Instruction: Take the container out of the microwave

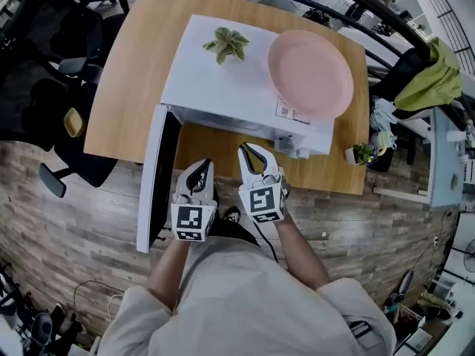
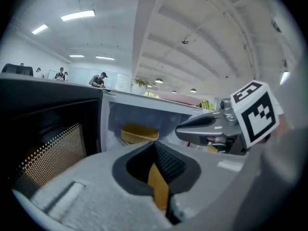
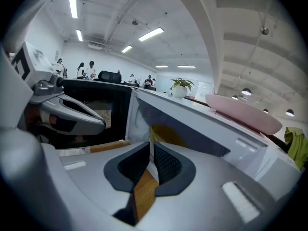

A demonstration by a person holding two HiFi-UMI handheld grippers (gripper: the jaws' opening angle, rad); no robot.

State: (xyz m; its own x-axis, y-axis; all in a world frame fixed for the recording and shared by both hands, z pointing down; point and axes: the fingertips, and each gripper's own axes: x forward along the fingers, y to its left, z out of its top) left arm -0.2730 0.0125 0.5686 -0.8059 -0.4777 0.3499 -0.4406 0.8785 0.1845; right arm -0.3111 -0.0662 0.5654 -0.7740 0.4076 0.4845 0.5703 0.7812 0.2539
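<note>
Wooden worktop (image 1: pixel 133 87), white microwave (image 1: pixel 223 87) with door (image 1: pixel 151 184) open, yellow container (image 2: pixel 138 133) inside the cavity ahead of me, left fingers (image 2: pixel 169 163) closed together, right fingers (image 3: pixel 166 165) a slit apart, both empty

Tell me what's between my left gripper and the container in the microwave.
Nothing; the left gripper view shows only open cavity between left gripper and container.

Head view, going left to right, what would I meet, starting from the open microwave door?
open microwave door → leafy plant → pink plate → small potted plant → green cloth
</note>
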